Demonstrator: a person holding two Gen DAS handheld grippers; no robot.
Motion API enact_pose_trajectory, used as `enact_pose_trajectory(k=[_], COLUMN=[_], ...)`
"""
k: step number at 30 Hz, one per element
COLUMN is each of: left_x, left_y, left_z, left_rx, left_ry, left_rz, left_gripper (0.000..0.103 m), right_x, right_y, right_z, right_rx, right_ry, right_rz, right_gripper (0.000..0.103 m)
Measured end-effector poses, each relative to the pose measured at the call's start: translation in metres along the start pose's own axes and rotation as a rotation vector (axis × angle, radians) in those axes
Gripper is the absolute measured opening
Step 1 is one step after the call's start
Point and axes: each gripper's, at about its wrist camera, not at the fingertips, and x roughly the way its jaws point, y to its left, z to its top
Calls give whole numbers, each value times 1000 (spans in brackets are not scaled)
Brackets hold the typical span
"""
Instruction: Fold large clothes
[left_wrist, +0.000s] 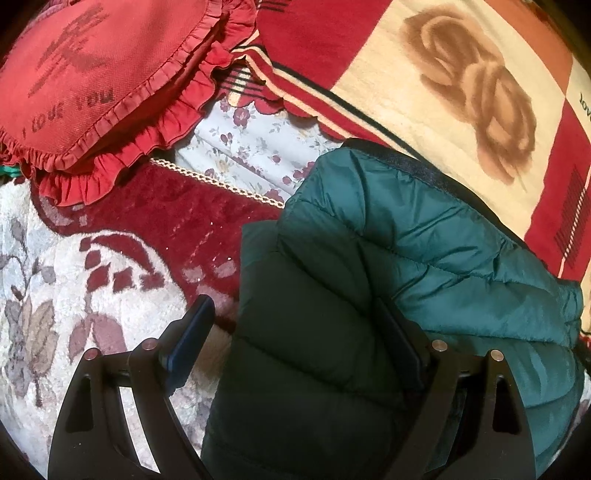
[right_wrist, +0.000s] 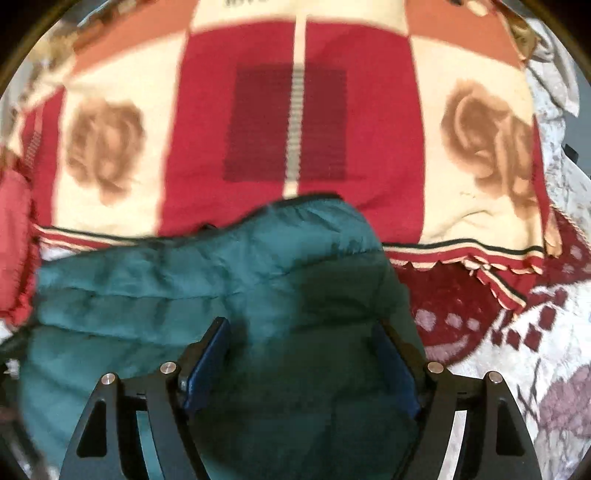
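Teal quilted puffer jacket (left_wrist: 424, 251), bunched; both grippers (left_wrist: 299, 332) (right_wrist: 306, 347) splayed, prob. not gripping.

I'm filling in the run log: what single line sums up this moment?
stage: folding | item: green puffer jacket on rose blanket | left gripper: open, jacket edge between jaws | right gripper: open over jacket

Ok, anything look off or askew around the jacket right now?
Nothing damaged. The green jacket sits bunched, half on the rose blanket, half on the carpet. The blanket's scalloped edge is turned up at one corner.
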Motion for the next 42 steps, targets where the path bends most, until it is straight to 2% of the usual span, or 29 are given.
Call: enact_pose_trajectory(k=[2,5,9,12,14,17,20,24,26,32,38,42], left_x=[-6,-20,-36,-45,-50,-59,-71,-82,-86,-101,-109,-107], left_y=[3,4,3,4,6,8,10,14,15,18,16,18], left_z=[-1,-6,-14,-18,-22,-31,-41,-52,-57,-76,-91,-97], left_rx=[0,7,26,28,36,50,61,53,47,22,14,-2], left_ry=[-1,-20,-29,-23,-17,-12,-14,-9,-4,9,26,44], left_rz=[-2,5,11,15,19,24,20,-3,-11,-35,-64,-71], left_gripper=[88,88,88,88,88,88,88,88,88,88,88,88], right_x=[-29,-58,-52,-42,-25,-17,-31,-58,-70,-88,-90,-91], right_y=[0,8,12,-4,-15,-25,-26,-34,-37,-35,-32,-34], right_z=[-7,-23,-47,-54,-58,-62,-60,-68,-76,-105,-128,-134], right_rx=[-8,-69,-111,-53,-20,36,46,123,160,230,268,311], right_ry=[-25,-48,-40,-31,30,59,54,44,49,93,127,121], right_rz=[41,55,18,-5,-16,16,23,99,141,225,249,260], right_gripper=[76,76,76,76,77,78,78,78,84,91,94,96])
